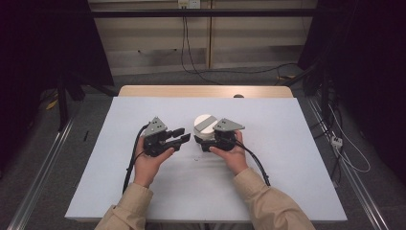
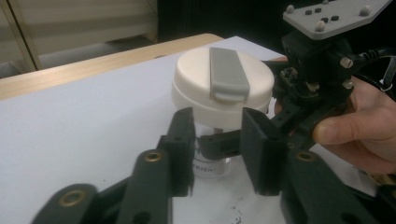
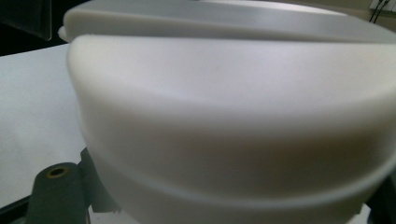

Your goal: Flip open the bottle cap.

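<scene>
Right gripper [image 1: 205, 142]: clamped low on the jar [image 2: 219, 140], under its lid [image 2: 222, 84].
Left gripper [image 2: 217, 144]: jaws wide, empty, just short.
Risk: top-heavy jar tips if nudged.

Left gripper [image 1: 180, 135] held low in the left hand [image 1: 149, 160], jaws parted, pointing toward the right gripper [image 1: 200, 143]. Right hand [image 1: 231, 154] grips its tool from behind; its jaws' state is indiscernible.
</scene>
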### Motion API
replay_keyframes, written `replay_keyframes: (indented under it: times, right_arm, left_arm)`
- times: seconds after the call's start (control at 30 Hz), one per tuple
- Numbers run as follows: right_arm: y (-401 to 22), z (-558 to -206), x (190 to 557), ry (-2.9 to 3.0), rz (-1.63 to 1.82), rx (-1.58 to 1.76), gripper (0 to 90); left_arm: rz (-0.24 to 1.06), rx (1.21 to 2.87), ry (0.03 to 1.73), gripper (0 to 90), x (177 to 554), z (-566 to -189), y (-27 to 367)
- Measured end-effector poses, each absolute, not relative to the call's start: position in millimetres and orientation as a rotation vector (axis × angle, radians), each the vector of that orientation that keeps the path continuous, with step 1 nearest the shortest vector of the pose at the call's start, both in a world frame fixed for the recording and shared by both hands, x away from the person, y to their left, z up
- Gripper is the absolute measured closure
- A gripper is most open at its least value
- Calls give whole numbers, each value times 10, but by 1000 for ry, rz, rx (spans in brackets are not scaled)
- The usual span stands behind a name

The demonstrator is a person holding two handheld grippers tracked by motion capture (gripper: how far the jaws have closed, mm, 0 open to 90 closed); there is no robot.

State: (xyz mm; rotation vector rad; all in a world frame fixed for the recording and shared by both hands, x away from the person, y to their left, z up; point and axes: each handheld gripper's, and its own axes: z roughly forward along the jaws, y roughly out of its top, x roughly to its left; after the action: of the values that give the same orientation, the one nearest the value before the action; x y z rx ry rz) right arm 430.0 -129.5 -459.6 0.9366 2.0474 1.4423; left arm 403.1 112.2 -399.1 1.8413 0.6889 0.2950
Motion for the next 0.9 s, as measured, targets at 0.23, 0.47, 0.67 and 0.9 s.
replay_keyframes:
  times: [0.23, 0.47, 0.67, 0.9]
  right_arm:
    - [-1296, -4598, 4296, 2046, 1443, 936, 190]
    - [-1297, -4601, 4296, 2045, 1446, 938, 190]
    - [-1296, -4604, 4298, 2043, 1449, 939, 190]
    - [-1297, -4607, 4297, 2043, 1448, 938, 190]
  left_arm:
    - [258, 1869, 695, 817, 4066, -3976, 1062]
    - [243, 1889, 703, 900, 4097, -3991, 1022]
    - [234, 1909, 715, 900, 4130, -4010, 958]
    - [227, 1906, 721, 900, 4155, -3984, 917]
